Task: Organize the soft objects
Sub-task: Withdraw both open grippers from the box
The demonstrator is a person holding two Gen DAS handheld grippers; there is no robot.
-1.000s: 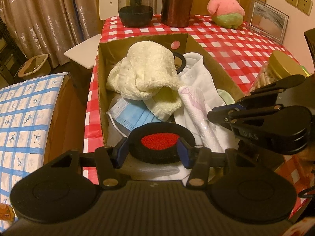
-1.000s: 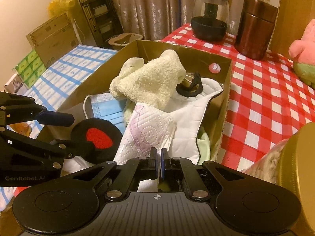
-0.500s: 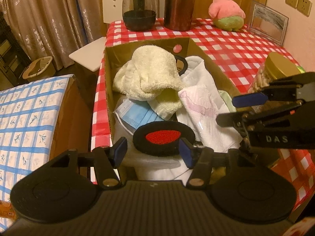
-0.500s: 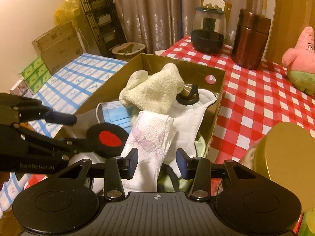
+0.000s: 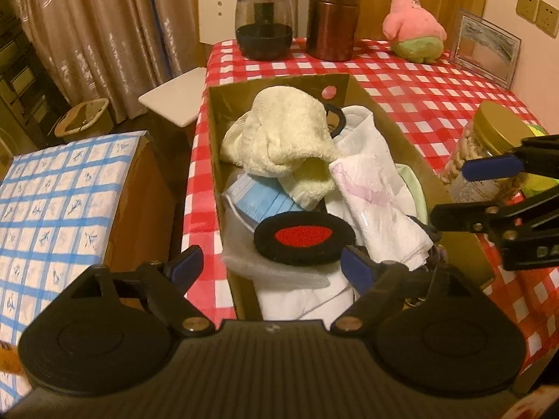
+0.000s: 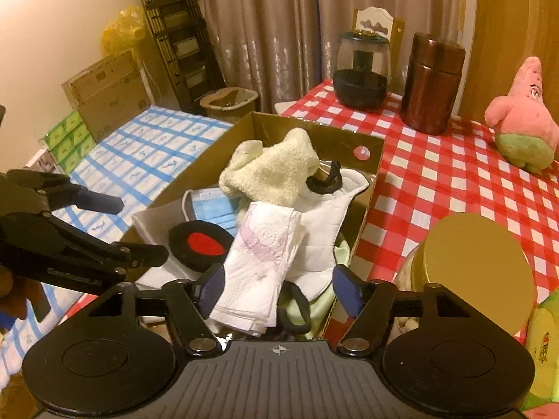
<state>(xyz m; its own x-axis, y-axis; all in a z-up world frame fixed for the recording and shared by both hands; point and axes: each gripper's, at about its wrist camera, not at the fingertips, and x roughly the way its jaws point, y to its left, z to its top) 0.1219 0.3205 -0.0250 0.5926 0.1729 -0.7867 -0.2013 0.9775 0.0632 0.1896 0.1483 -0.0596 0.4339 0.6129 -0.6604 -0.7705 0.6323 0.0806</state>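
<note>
A cardboard box (image 5: pixel 276 83) (image 6: pixel 370 188) on the red checked table holds soft things: a cream towel (image 5: pixel 290 136) (image 6: pixel 276 171), a blue face mask (image 5: pixel 258 199) (image 6: pixel 213 206), a folded white tissue pack (image 5: pixel 370 202) (image 6: pixel 262 262), white cloth (image 6: pixel 332 220) and a black pad with a red centre (image 5: pixel 304 237) (image 6: pixel 201 244). My left gripper (image 5: pixel 270 269) is open and empty above the box's near end, the pad between its fingertips' line. My right gripper (image 6: pixel 277 284) is open and empty over the tissue pack. Each gripper shows in the other's view.
A pink plush star (image 5: pixel 415 24) (image 6: pixel 524 125), a brown canister (image 5: pixel 332 17), a dark glass jar (image 5: pixel 263 21) and a picture frame (image 5: pixel 485 49) stand at the table's back. A gold-lidded jar (image 5: pixel 489 146) (image 6: pixel 468 269) stands right of the box. A blue checked surface (image 5: pixel 45 209) lies left.
My left gripper opened and let the black pad drop into the box. My right gripper opened off the tissue pack. Both pulled back and up from the box.
</note>
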